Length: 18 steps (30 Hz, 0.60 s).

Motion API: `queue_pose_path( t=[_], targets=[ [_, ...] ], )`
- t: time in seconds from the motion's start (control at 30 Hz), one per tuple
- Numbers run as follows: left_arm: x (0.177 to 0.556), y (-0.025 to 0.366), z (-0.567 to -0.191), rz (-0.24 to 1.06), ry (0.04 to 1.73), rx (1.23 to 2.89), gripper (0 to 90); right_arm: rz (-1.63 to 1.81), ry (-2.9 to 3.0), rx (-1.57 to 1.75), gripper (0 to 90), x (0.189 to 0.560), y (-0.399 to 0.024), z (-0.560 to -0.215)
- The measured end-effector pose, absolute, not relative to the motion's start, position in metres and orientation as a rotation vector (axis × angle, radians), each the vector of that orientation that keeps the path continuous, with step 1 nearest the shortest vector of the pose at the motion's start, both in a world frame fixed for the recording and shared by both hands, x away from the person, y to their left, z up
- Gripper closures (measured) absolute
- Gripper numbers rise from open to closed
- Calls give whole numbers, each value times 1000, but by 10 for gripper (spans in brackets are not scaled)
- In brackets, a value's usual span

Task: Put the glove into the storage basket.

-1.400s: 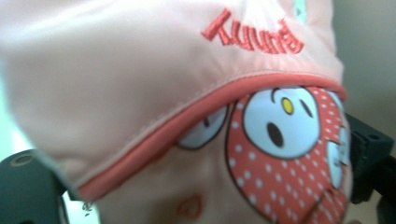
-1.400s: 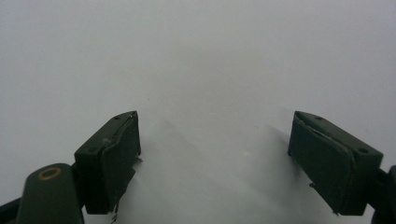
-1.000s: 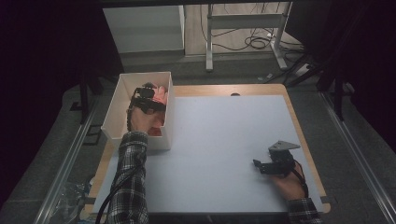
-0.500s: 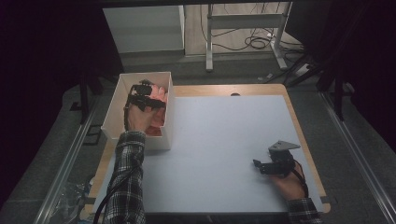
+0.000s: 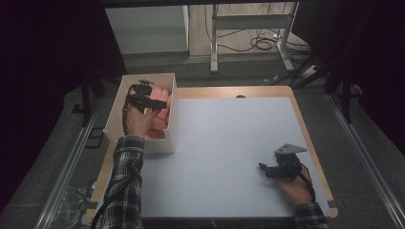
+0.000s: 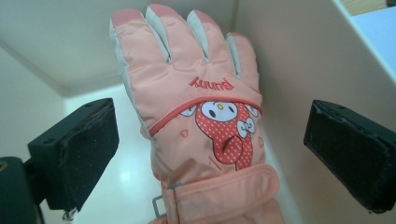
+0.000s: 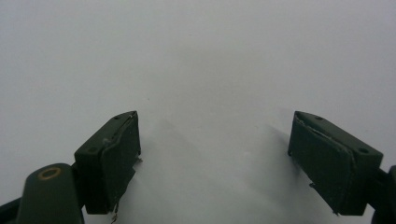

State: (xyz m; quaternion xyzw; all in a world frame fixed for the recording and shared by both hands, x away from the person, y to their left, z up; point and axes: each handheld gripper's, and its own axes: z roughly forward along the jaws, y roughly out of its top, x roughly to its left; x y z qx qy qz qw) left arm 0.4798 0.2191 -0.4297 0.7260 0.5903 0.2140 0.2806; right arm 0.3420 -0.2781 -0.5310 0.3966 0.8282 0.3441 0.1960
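Note:
A peach-pink glove (image 6: 205,126) with a red cartoon face and a wrist strap lies inside a white box (image 5: 169,138), fingers pointing away from me. My left gripper (image 6: 210,135) hovers over it, and its jaws have just been opening. They stand wide apart now, with the glove beyond and between the pads but untouched. In the high view the left gripper (image 5: 153,98) sits above the glove (image 5: 160,114) in the box at the table's left. My right gripper (image 5: 265,169) rests low at the front right, open (image 7: 215,154) over bare white surface.
A white mat (image 5: 229,143) covers most of the wooden table. The box has tall walls close around the left gripper. Beyond the table stand a metal frame (image 5: 248,28) and floor cables (image 5: 262,43).
My left gripper has lifted a little above the glove in the box. The right hand has kept still.

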Motion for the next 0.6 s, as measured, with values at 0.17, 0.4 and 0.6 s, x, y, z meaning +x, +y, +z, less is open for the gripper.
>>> queue_pose_path(
  t=[0.17, 0.4, 0.6],
  targets=[
    [468, 220, -423, 586, 1548, 1938, 32, 964, 2319, 1113, 173, 342, -278, -531],
    [451, 220, -420, 584, 1508, 1936, 29, 964, 2319, 1112, 173, 342, -278, -531],
    [441, 222, -418, 586, 1492, 1933, 28, 964, 2319, 1114, 172, 342, -278, -531]
  ],
)
